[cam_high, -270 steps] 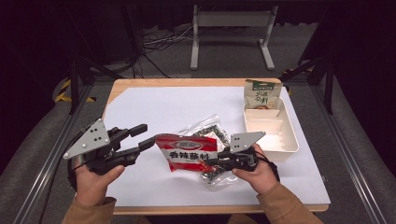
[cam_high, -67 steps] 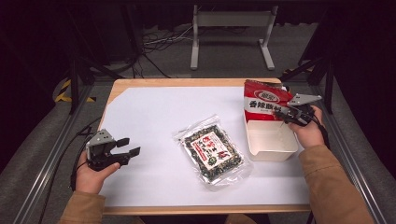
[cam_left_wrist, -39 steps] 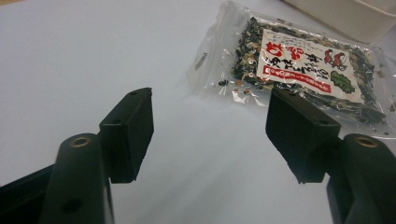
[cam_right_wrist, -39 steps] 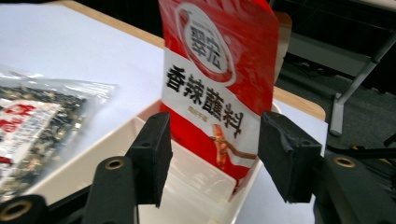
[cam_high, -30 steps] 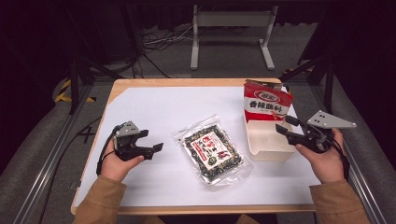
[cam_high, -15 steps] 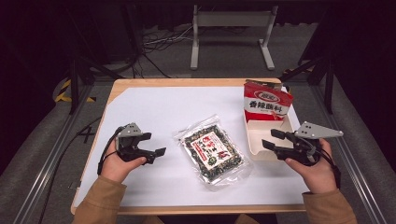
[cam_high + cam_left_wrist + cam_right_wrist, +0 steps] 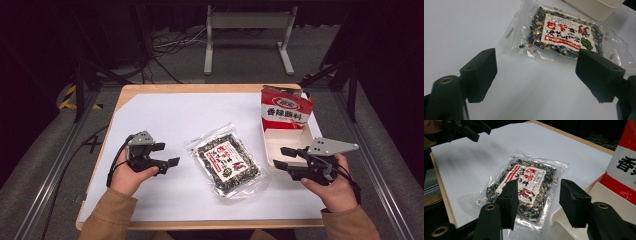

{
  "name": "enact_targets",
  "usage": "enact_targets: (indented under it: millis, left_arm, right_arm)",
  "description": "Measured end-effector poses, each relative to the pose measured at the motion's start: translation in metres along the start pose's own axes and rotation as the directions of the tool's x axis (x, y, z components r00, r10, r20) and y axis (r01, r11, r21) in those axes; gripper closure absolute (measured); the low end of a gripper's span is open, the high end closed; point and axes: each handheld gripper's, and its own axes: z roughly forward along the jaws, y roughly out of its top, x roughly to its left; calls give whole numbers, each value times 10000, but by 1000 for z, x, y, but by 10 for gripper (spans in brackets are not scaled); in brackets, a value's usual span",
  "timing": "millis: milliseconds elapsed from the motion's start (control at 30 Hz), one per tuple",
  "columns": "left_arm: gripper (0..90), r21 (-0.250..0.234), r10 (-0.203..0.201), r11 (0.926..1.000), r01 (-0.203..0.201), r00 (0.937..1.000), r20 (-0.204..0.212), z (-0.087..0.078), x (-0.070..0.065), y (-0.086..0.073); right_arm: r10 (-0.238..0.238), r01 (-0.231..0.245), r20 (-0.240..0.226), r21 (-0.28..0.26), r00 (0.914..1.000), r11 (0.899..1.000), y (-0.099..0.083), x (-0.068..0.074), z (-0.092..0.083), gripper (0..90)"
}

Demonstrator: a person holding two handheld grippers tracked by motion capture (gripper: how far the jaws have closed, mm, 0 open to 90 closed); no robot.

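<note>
A clear packet (image 7: 227,162) of dark dried food with a white and red label lies flat mid-table. My left gripper (image 7: 167,154) hovers open to its left, pointing at the packet (image 7: 564,37). Its jaws (image 7: 536,72) have just been closing slightly, with nothing between them. My right gripper (image 7: 280,157) stands open at the packet's right, over the near corner of the white tray (image 7: 270,150). Those jaws (image 7: 539,202) have also just been closing on nothing, with the packet (image 7: 521,185) lying beyond them. A red and white snack bag (image 7: 285,112) stands upright in the tray's far end.
White paper covers the table (image 7: 170,115), with a wooden rim around it. The tray sits near the right edge. A grey metal stand (image 7: 247,30) and cables lie on the dark floor beyond. The other gripper (image 7: 466,128) is at the top left of the right gripper view.
The right gripper let go of the red bag, left standing in the tray, and came leftward and nearer toward the packet. The left hand has hardly moved.
</note>
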Motion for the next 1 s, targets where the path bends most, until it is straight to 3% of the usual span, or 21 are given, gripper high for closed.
enact_targets:
  millis: [233,333,533,633,767,900,1000]
  left_arm:
    - [196,-24,217,9998,-217,9998,-28,8,-1,9]
    - [217,-14,-164,9999,164,9998,89,17,0,11]
    - [267,111,-257,9996,258,9997,-42,37,6,18]
    - [319,173,-520,9985,517,9985,181,46,10,20]
    - [346,271,-851,9960,854,9963,-100,57,17,19]
    - [318,26,-1085,9941,1089,9923,-598,64,25,19]
    - [356,-51,-1214,9926,1214,9904,-662,69,31,18]
  right_arm:
    - [-217,215,-222,-72,9995,9997,5,3,0,494]
    - [-265,257,-481,-170,9985,9995,7,4,1,494]
    - [-650,630,-567,-358,9963,9974,9,5,2,518]
    - [-922,896,-537,-501,9943,9947,10,5,2,510]
    - [-929,898,-536,-577,9942,9943,8,4,2,512]
    - [-793,761,-523,-614,9955,9952,7,4,0,516]
    - [-719,682,-510,-707,9961,9952,7,5,0,529]
